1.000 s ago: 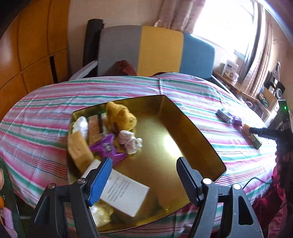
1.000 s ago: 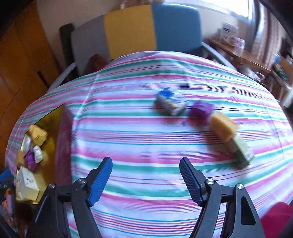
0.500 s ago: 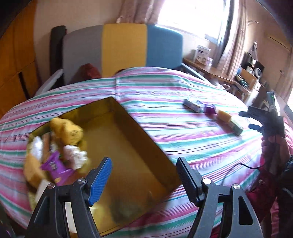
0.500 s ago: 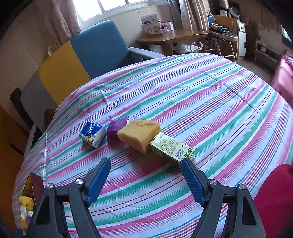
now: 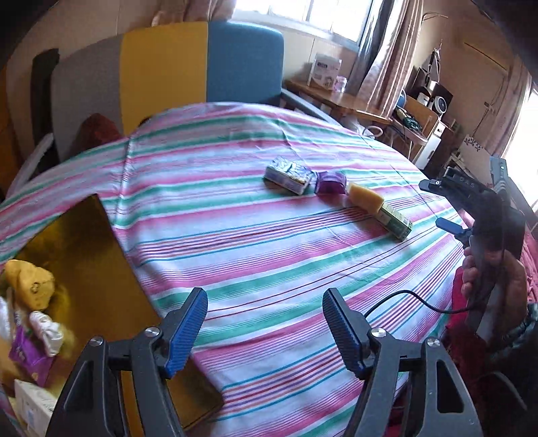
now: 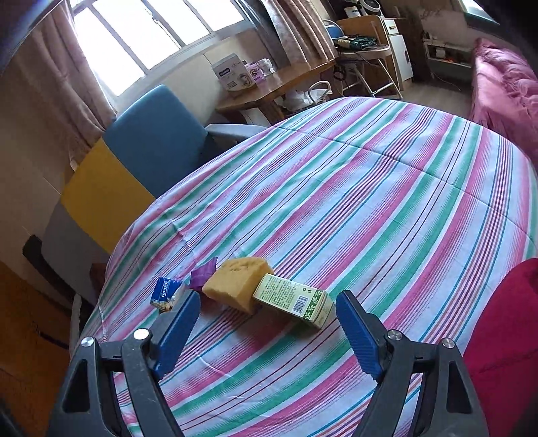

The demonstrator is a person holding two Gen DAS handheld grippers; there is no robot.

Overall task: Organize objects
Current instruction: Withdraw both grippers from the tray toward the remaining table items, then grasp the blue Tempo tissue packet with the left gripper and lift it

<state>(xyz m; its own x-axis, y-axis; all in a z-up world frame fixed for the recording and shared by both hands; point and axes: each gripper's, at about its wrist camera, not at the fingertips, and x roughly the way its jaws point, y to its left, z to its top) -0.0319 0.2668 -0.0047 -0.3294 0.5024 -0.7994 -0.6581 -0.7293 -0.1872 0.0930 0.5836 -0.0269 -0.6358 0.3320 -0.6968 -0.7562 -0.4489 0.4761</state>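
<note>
Striped cloth (image 6: 386, 208) covers the round table. Nearest, the right gripper (image 6: 267, 324) hangs with jaws apart and has just been opening wider, nothing between them. Just past it lie a green carton (image 6: 292, 299), yellow sponge (image 6: 237, 280), purple packet (image 6: 201, 274) and blue tissue pack (image 6: 166, 292), in a row. I think the carton gets picked next: lower, then squeeze. The left gripper (image 5: 265, 324), empty and open, has been closing a little beside the gold tray (image 5: 101, 269) at the table's left edge.

Sunlit window (image 6: 144, 43), pink curtains (image 6: 296, 30), tricolour chair (image 5: 168, 74), wooden side table (image 6: 269, 87)
</note>
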